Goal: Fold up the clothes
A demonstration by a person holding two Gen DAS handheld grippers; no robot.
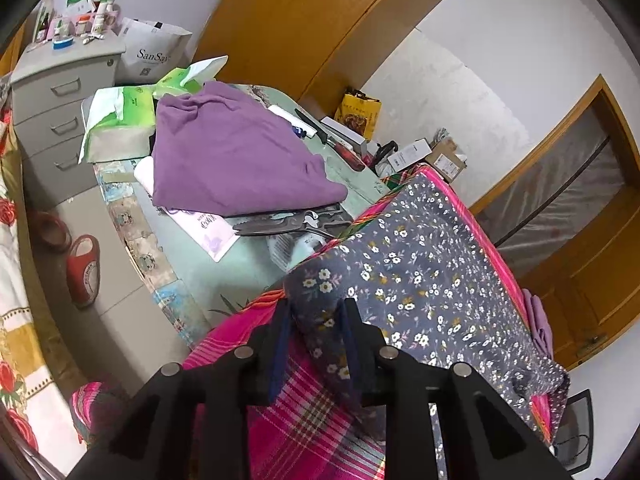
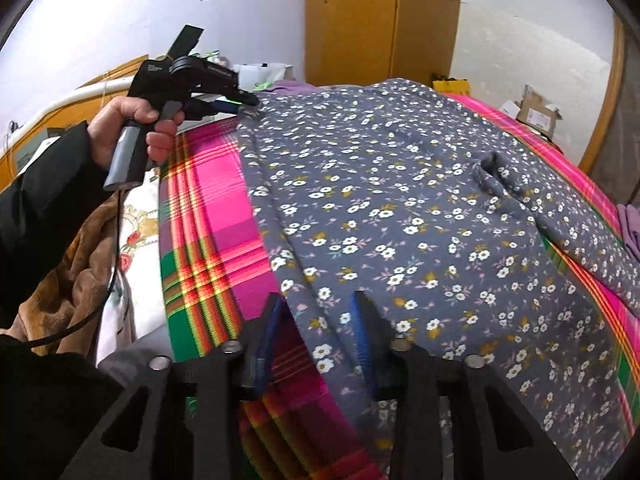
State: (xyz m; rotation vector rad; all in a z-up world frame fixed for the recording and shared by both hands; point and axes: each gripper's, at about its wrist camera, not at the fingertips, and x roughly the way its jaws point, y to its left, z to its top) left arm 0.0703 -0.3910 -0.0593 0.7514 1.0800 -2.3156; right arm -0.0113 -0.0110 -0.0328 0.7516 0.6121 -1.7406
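- The left gripper [image 1: 316, 316] is at the far corner of the flowered garment [image 1: 432, 264], about 10 o'clock in the right wrist view; its fingers straddle a bunched fold but are not clamped.
- The garment lies flat on the plaid cloth [image 2: 208, 216].
- The right gripper [image 2: 320, 312] has open fingers straddling the near left edge at 6 o'clock.
- Close both before lifting, then lift evenly, I think.

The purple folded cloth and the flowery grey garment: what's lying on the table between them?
In the left wrist view, a pair of large metal shears lies between the purple cloth and the flowery garment, just past the pink plaid blanket.
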